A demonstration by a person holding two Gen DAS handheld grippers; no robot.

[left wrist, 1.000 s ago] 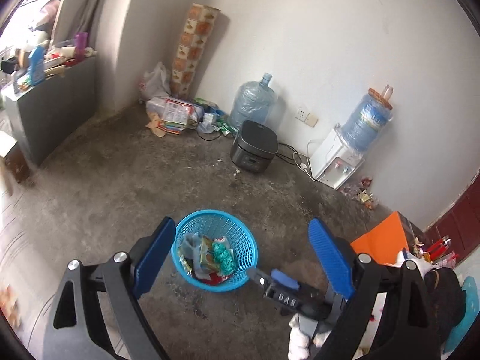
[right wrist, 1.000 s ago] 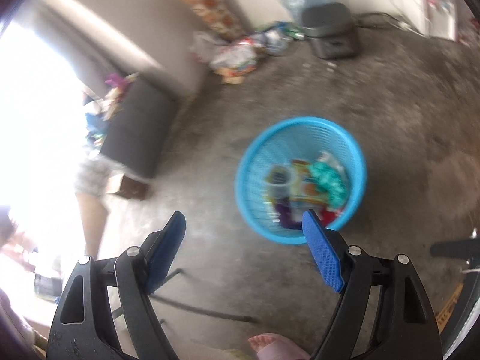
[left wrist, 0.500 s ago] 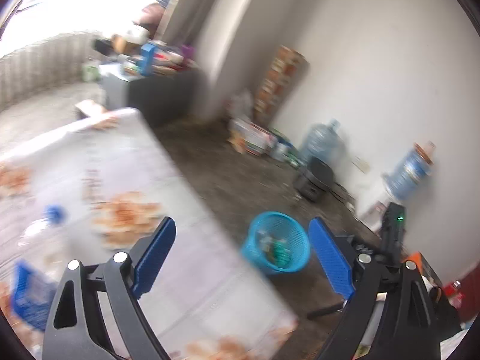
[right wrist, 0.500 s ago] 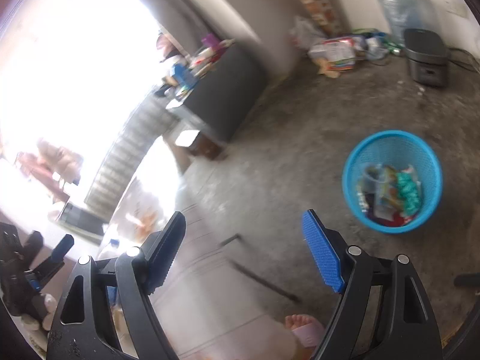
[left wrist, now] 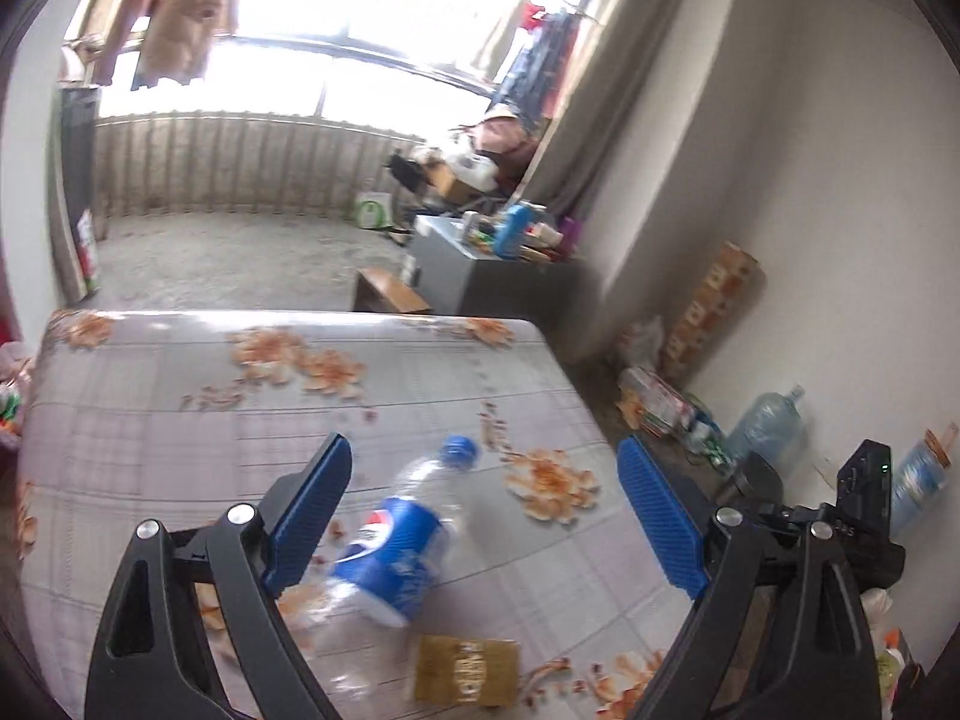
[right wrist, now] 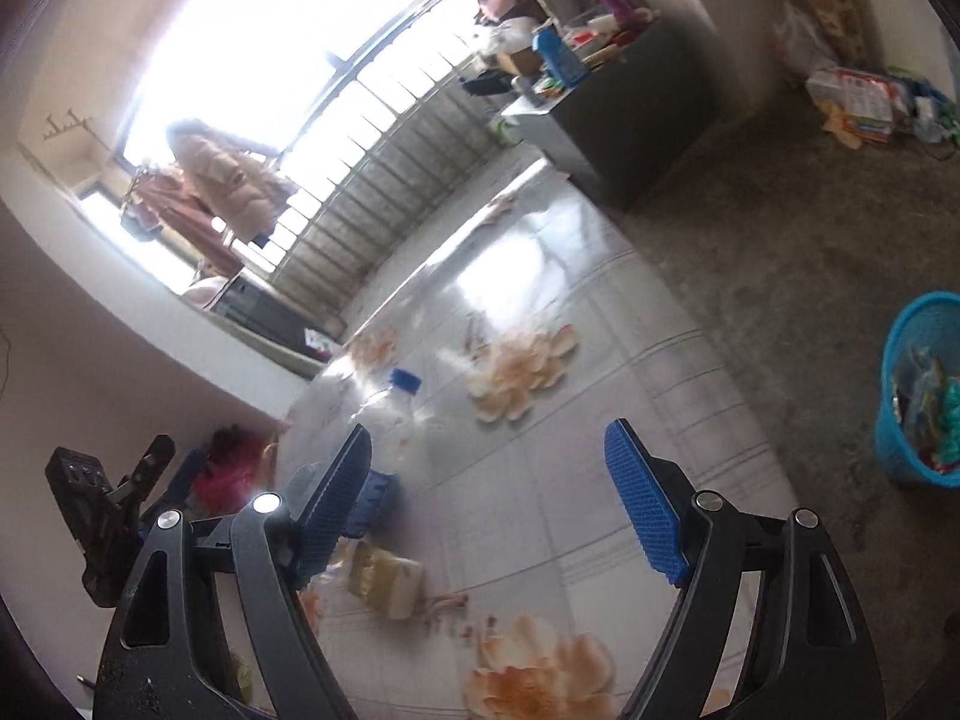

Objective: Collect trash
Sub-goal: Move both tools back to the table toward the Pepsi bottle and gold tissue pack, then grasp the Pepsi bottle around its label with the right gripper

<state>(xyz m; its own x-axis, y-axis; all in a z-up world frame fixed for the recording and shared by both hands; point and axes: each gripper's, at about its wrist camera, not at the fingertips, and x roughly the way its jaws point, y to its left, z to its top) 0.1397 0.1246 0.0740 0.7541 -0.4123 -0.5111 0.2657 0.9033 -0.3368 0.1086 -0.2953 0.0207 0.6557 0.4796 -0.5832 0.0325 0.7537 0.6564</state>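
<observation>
An empty clear plastic Pepsi bottle [left wrist: 396, 546] with a blue cap and blue label lies on the floral table [left wrist: 180, 420]. A small gold-brown wrapper [left wrist: 468, 669] lies just in front of it. My left gripper [left wrist: 486, 516] is open and empty above the bottle, with the bottle between its fingers in the view. My right gripper [right wrist: 489, 504] is open and empty over the same table; the bottle [right wrist: 390, 414] and wrapper [right wrist: 387, 585] sit by its left finger. The blue trash basket [right wrist: 918, 402] with wrappers inside stands on the floor at right.
A grey cabinet [left wrist: 480, 276] loaded with bottles stands beyond the table, with a small wooden stool [left wrist: 390, 294] beside it. Bags, a water jug [left wrist: 768, 426] and a black cooker lie along the right wall. The left gripper's body [right wrist: 96, 516] shows at the right wrist view's left.
Both grippers swung away from the blue basket on the floor and up to the floral table. The bottle and wrapper have come into view under them. Both stayed open.
</observation>
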